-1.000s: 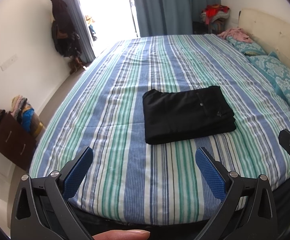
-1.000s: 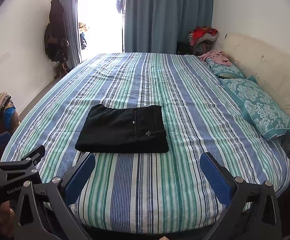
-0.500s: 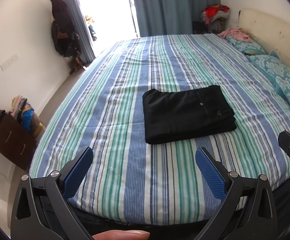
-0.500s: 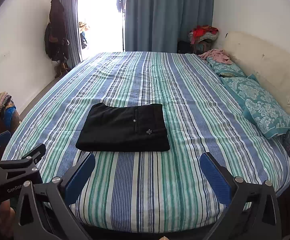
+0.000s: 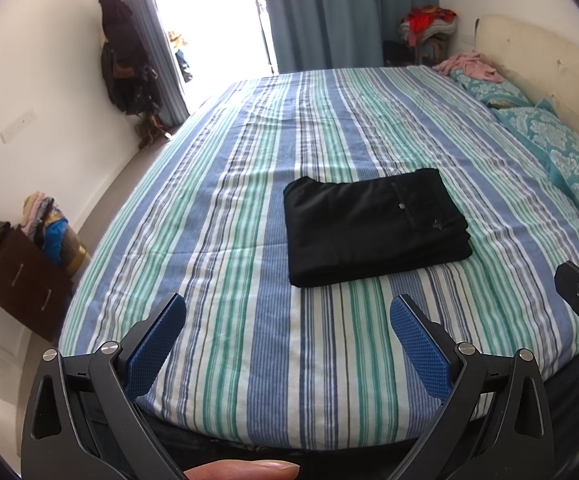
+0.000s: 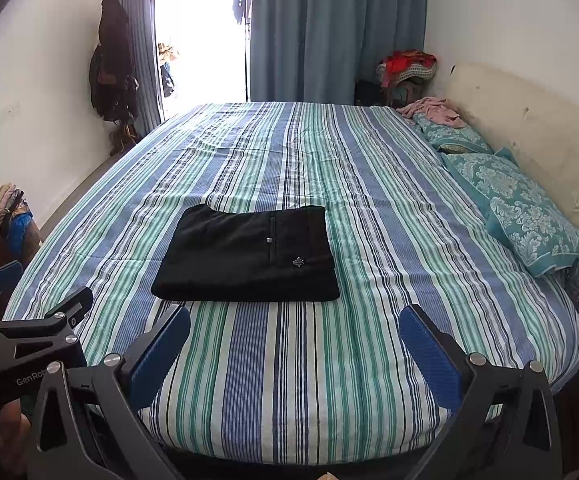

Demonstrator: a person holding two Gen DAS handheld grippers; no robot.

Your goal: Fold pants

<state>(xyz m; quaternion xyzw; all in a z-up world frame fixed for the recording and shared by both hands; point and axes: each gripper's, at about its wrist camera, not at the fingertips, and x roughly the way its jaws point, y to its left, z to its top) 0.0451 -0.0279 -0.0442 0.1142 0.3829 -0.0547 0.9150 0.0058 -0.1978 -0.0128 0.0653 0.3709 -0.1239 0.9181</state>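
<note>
- Across the last second almost nothing has changed: the pants (image 6: 249, 256) are seen as the same compact black rectangle, folded flat on the striped bed (image 6: 369, 360), nearer its foot-side edge than the pillows (image 6: 529, 216).
- The left gripper (image 5: 287, 340) is held back over that edge, its jaws spread wide and empty.
- The right gripper (image 6: 295, 344) is likewise gaping, with nothing gripped.
- The folding is judged finished; no further handling seems required.
</note>
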